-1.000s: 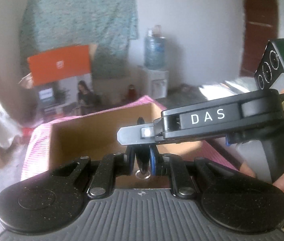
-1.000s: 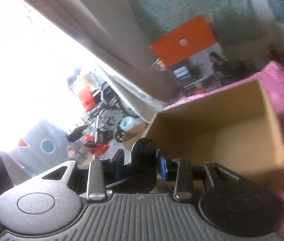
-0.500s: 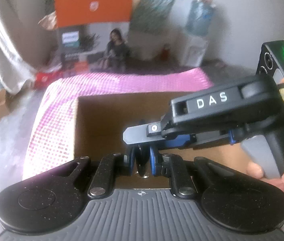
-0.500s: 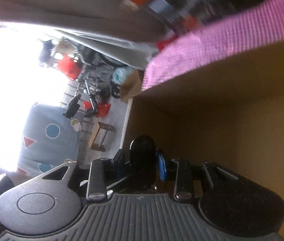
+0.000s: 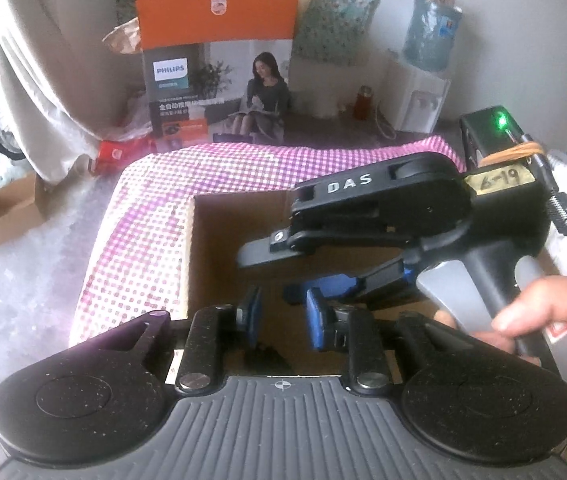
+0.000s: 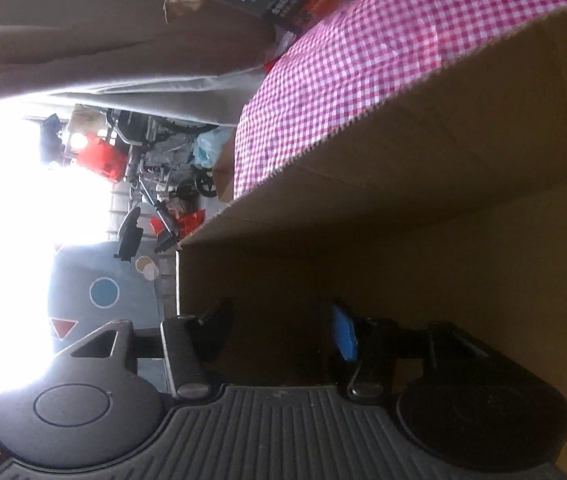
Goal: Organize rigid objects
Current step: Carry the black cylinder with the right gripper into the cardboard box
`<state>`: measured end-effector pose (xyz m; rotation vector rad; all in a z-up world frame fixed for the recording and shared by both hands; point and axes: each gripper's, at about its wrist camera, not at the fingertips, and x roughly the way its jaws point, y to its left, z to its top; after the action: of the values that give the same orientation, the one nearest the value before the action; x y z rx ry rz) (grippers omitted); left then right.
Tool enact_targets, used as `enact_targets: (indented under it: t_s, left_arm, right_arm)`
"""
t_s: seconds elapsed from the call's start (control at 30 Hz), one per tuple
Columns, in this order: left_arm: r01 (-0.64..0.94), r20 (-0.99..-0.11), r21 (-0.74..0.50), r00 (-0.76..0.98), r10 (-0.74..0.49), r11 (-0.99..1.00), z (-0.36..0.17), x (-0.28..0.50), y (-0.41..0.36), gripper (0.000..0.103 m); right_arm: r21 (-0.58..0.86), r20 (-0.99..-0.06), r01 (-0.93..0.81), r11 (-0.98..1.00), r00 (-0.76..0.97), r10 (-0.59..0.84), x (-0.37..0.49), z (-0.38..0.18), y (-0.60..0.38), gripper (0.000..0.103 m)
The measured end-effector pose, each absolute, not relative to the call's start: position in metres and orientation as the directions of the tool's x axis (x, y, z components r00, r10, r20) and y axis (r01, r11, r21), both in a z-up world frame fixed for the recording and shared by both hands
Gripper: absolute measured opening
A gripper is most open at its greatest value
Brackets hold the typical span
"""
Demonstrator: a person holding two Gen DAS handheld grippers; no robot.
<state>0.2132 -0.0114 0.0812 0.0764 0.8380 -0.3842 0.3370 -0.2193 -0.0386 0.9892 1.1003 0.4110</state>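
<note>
Both tongs stood inside the open cardboard box [image 5: 219, 264] on the pink checked cloth [image 5: 143, 216]. Left tongs [image 5: 281, 316] had just parted, nothing between them; right tongs [image 5: 271, 276] likewise apart, empty, near the box's left wall. Readable: "DAS", tape label "6-19" [image 5: 499, 180], "PHILIPS" carton [image 5: 215, 60] behind.

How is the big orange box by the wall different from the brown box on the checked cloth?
The orange box stands upright and closed, printed with a picture and the word PHILIPS. The brown box is plain, lies low on the checked cloth, and is open on top. Both are cardboard.
</note>
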Motion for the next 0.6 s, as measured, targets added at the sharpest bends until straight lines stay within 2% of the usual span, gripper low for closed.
enact_targets:
  t_s: [0.2,0.33,0.47,0.6]
  left_arm:
    - [0.356,-0.685,-0.123,0.645,-0.339,0.926,0.102,0.195,0.004,0.025]
    - [0.354,-0.653,-0.153,0.664,-0.363,0.923,0.118,0.176,0.013,0.027]
    - [0.329,-0.639,-0.166,0.682,-0.356,0.929,0.126,0.157,0.024,0.032]
    - [0.277,-0.635,-0.154,0.708,-0.31,0.948,0.124,0.141,0.04,0.041]
  right_arm:
    - [0.832,-0.523,0.117,0.543,0.494,0.694,0.31,-0.005,-0.232,0.056]
    - [0.8,-0.541,0.071,0.595,0.512,0.667,0.292,0.019,-0.238,0.056]
    - [0.69,-0.644,0.012,0.723,0.464,0.608,0.279,0.032,-0.225,0.055]
    - [0.56,-0.764,-0.073,0.825,0.338,0.549,0.283,0.021,-0.191,0.053]
